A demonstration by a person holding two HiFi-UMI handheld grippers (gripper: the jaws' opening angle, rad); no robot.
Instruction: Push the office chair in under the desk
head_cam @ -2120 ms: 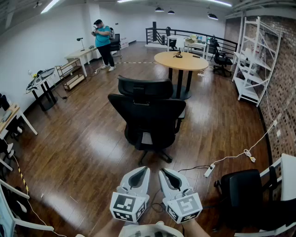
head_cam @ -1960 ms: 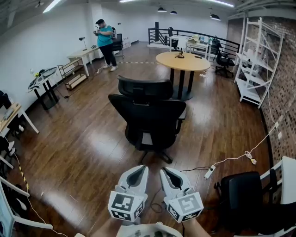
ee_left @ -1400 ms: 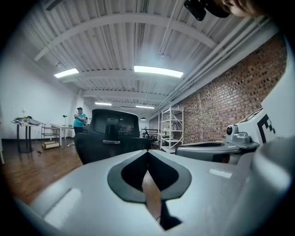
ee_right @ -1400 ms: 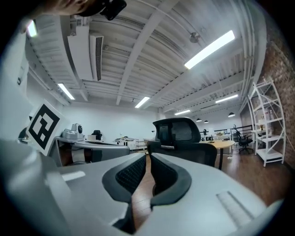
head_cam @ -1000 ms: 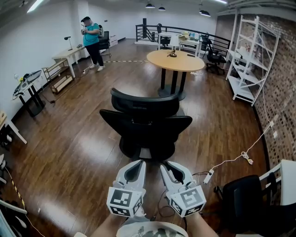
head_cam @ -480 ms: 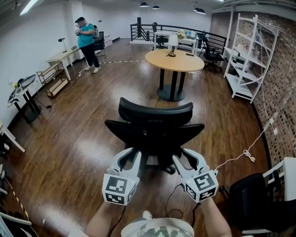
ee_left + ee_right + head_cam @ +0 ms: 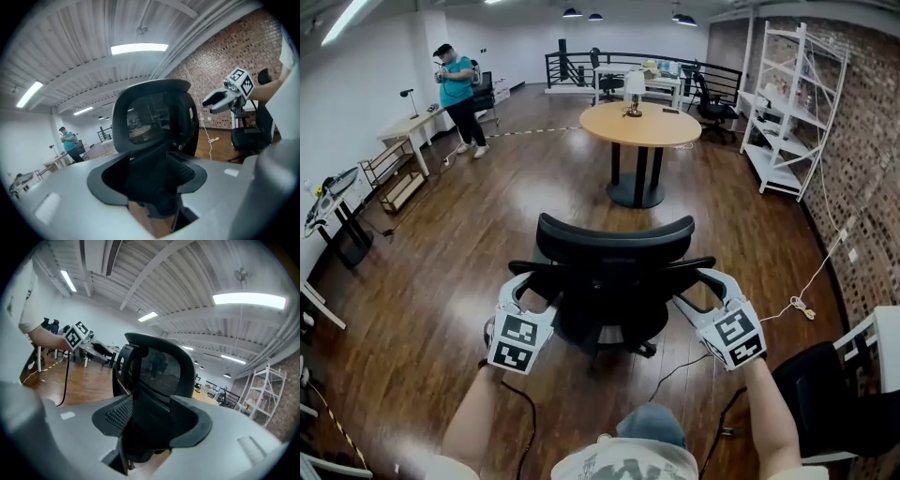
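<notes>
From the head view, a black office chair [image 7: 614,281] stands on open floor with its back to the person, well apart from the round wooden table [image 7: 639,127] ahead. The left claw [image 7: 530,292] and right claw [image 7: 698,292] meet the two outer ends of its backrest.

Only the gripper views show the grip. In each, the jaws stand partly apart and pinch the backrest's dark edge, which fills the gap from pad to pad. Each also shows the other claw across the chair, and a ribbed ceiling with strip lights.

The floor [image 7: 487,234] is dark glossy wood, and a white cable [image 7: 811,281] trails across it at the right. White shelving [image 7: 783,103] stands against a brick wall [image 7: 862,141]. A person in a teal shirt [image 7: 455,89] stands far off at the left. A second black chair [image 7: 825,403] sits at the lower right.
</notes>
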